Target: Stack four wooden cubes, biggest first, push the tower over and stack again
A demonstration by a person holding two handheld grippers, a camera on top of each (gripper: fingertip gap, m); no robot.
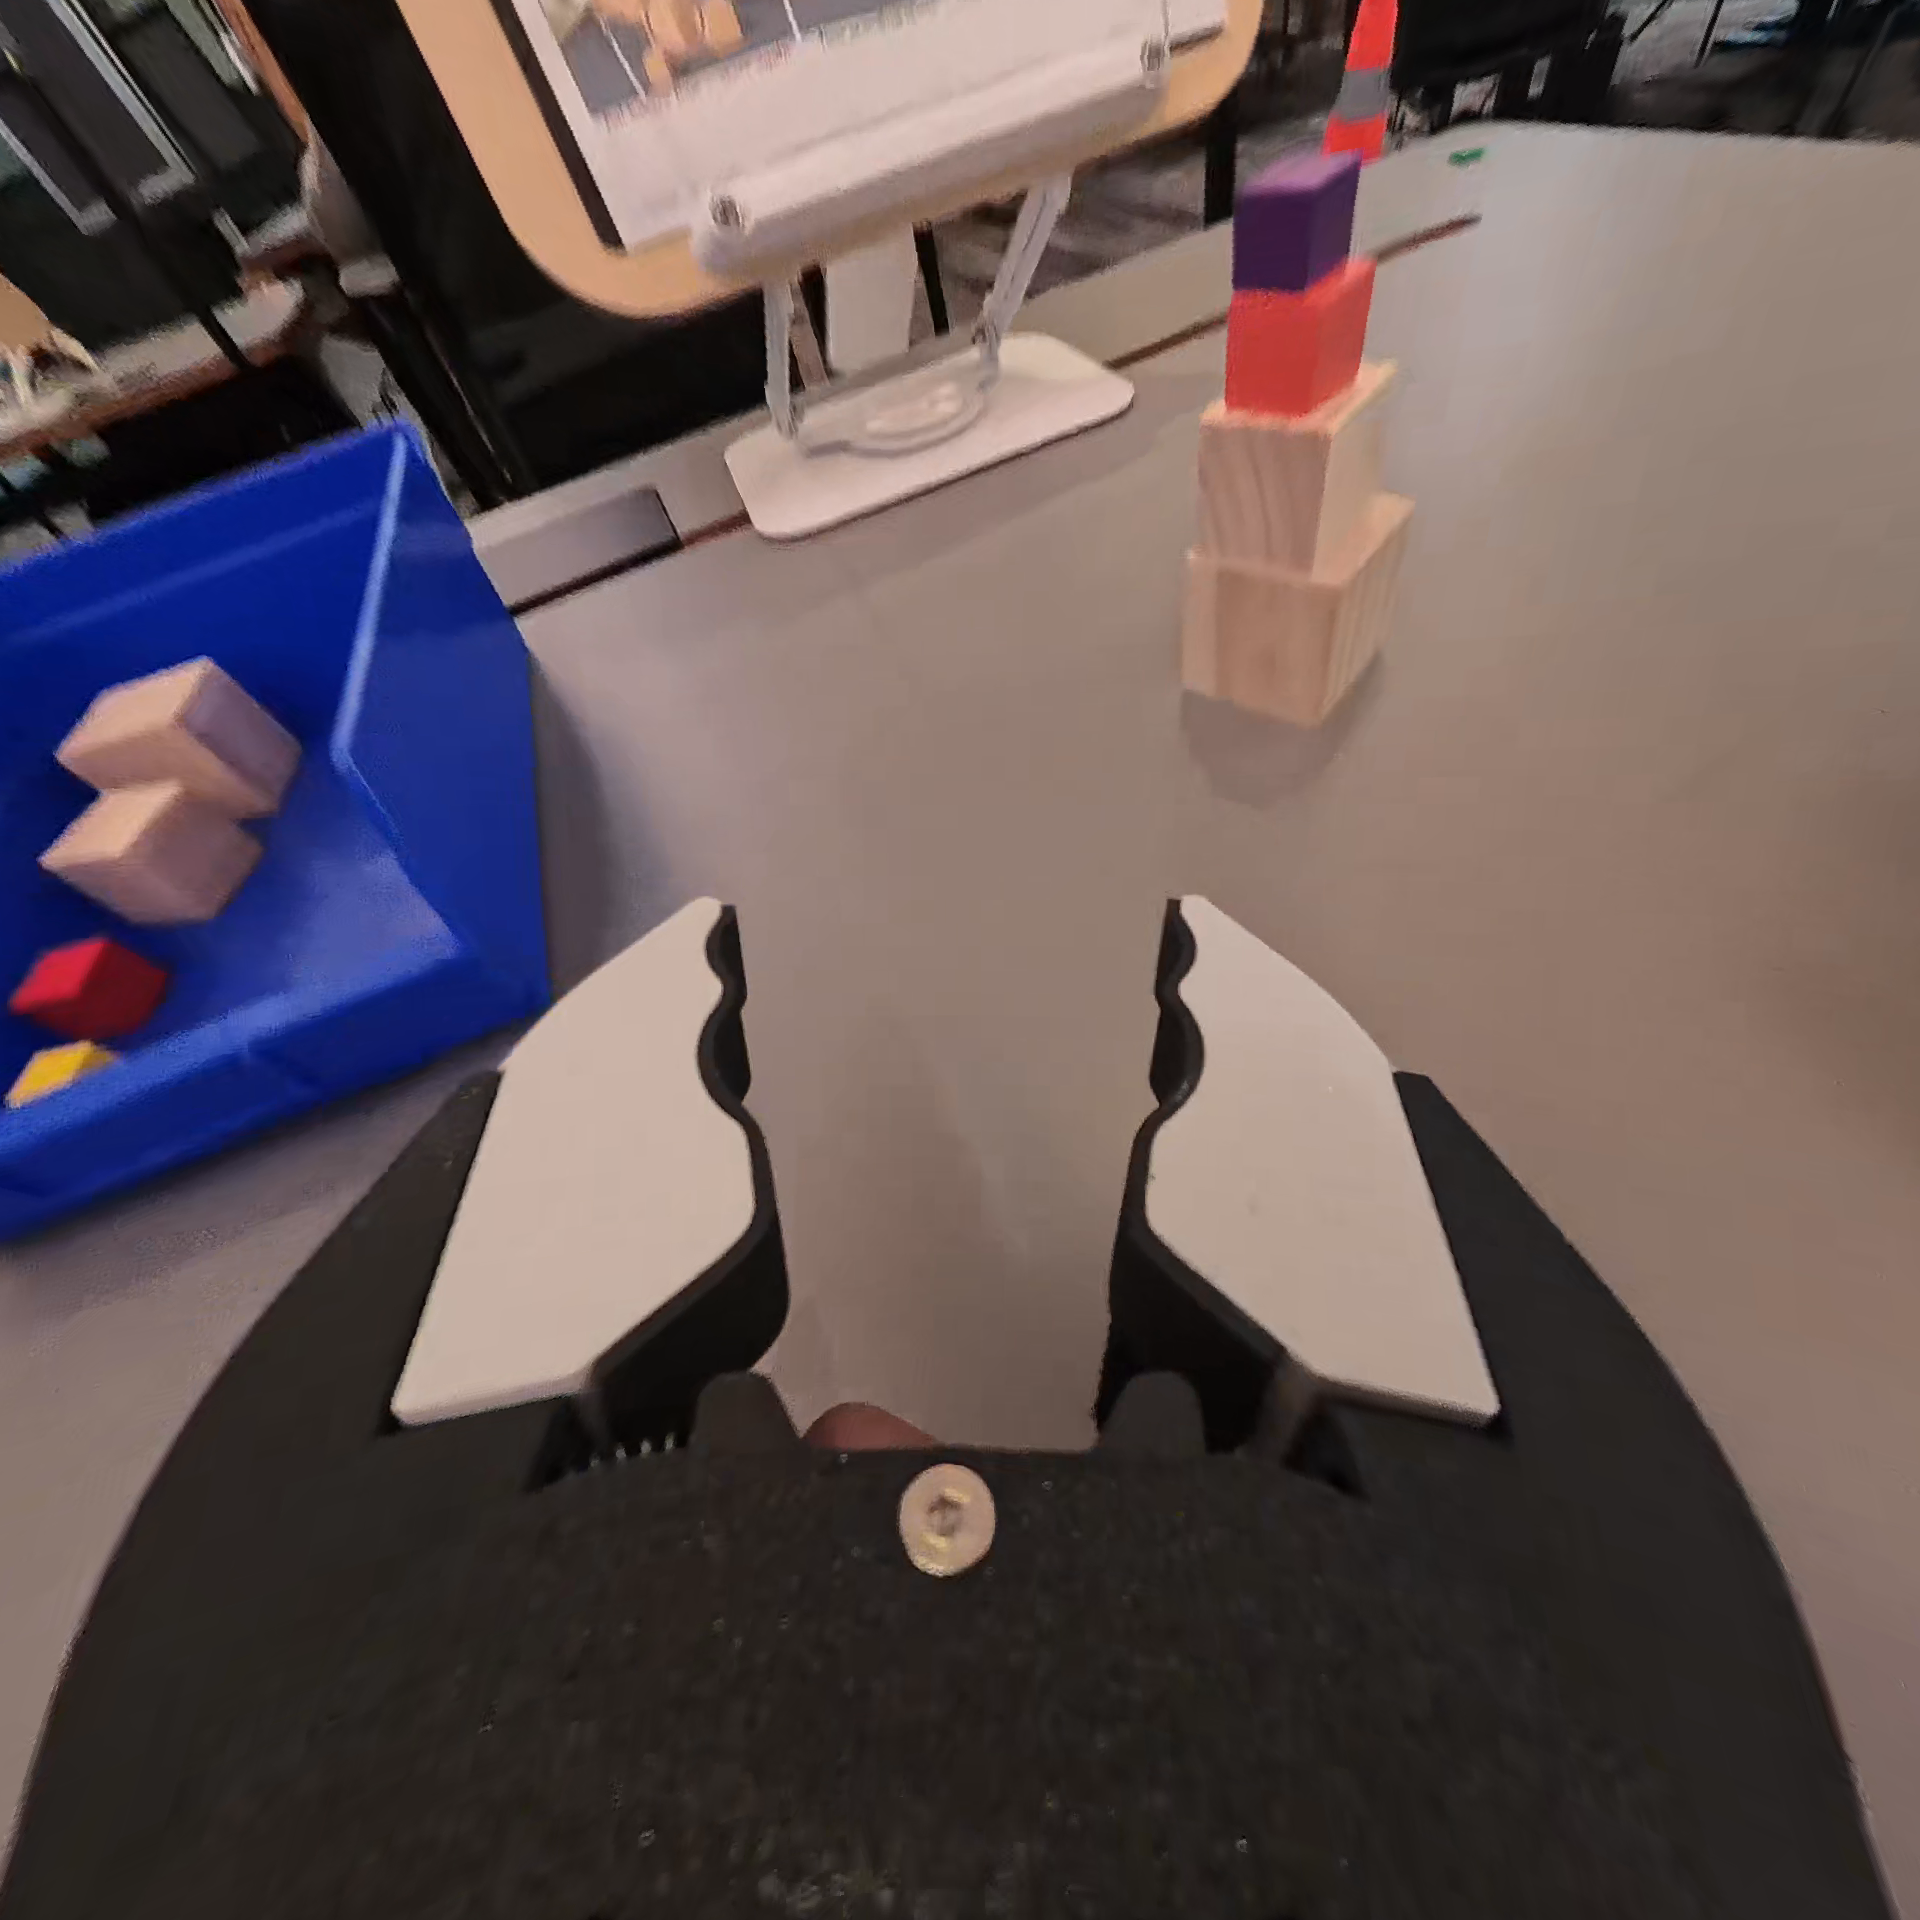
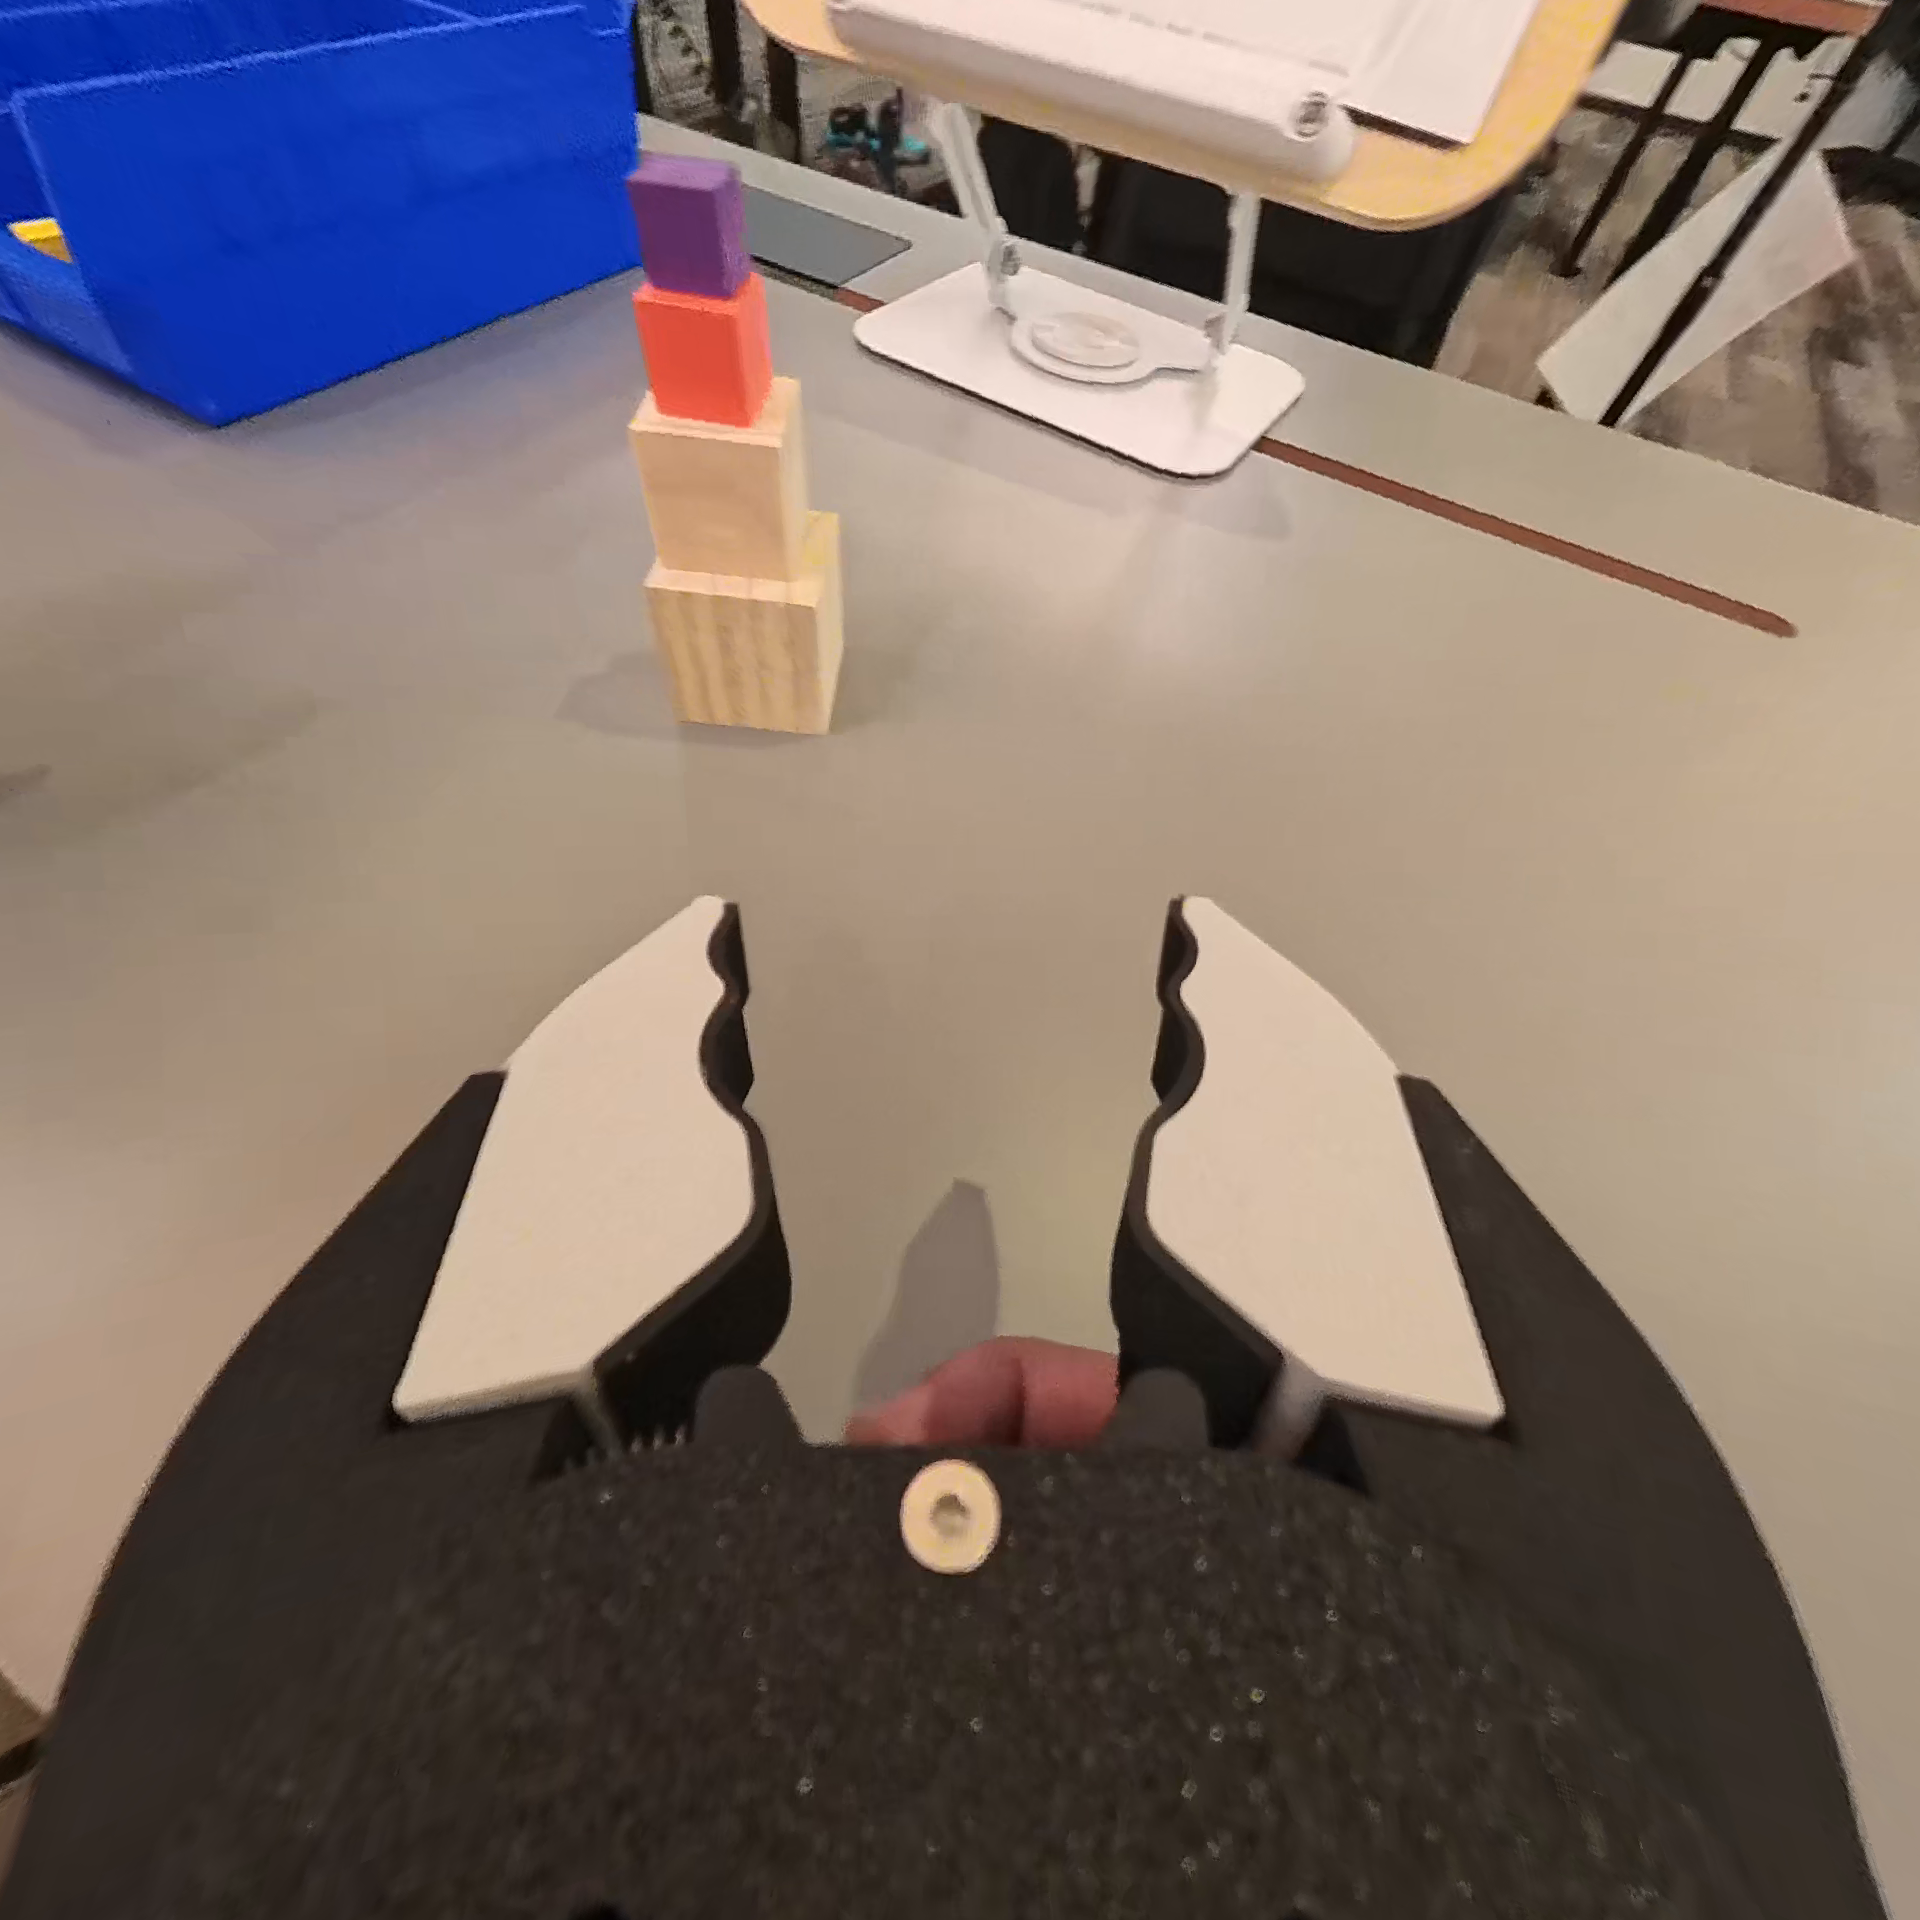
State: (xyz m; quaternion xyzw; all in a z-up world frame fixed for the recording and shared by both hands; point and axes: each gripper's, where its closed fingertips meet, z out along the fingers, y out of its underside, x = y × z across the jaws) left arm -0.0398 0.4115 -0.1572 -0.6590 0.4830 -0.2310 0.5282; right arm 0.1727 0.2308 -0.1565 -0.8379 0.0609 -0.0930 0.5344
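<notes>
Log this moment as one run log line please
stage: tower standing | order, base up: large wooden cube, smaller wooden cube, red cube, purple cube | left gripper: open, empty | right gripper: open, empty

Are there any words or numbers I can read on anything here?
None can be read.
Sheet on the stand: print and a picture, too blurred to read.
Cubes, blue bin, both grippers: no writing.

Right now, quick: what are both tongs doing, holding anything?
Left tongs: open, empty, over bare table.
Right tongs: open, empty, short of the cube tower.
</notes>
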